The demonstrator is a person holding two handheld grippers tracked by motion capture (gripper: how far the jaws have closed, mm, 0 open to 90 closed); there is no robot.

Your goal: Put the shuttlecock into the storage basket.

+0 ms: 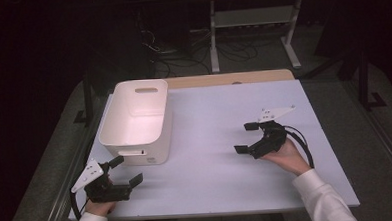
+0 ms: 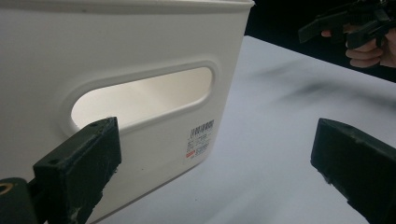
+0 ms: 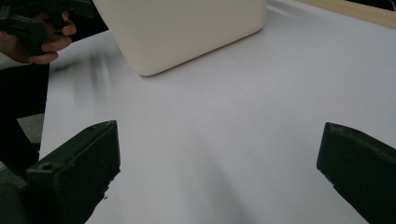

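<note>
White bin (image 1: 137,120): an open-topped rectangular plastic tub standing upright on the left half of the tabletop (image 1: 226,154), its long axis running near to far, with nothing visible inside. Left: the left gripper (image 1: 124,169) sits at the near left corner of the tabletop, just beside the bin's near end wall; its fingers (image 2: 79,163) stand wide apart with nothing between them, one finger close to the wall below the handle slot (image 2: 144,95), though contact cannot be told. Centre: the bin's walls look thin, rigid and smooth, so it is judged light, stiff enough to keep its shape when lifted by one end, and somewhat slippery on its glossy faces. The oval handle slot cut through the near end wall, with a matching slot (image 1: 146,90) in the far wall, offers the best hold: one finger through the opening and the other outside, pinching the rim strip above it. A small printed label (image 2: 201,140) lies below the slot, to its right. Right: the right gripper (image 1: 246,137) rests on the right half of the tabletop, well apart from the bin, fingers (image 3: 74,172) likewise spread and empty, aimed across the bare surface toward the bin's side wall (image 3: 187,32).
</note>
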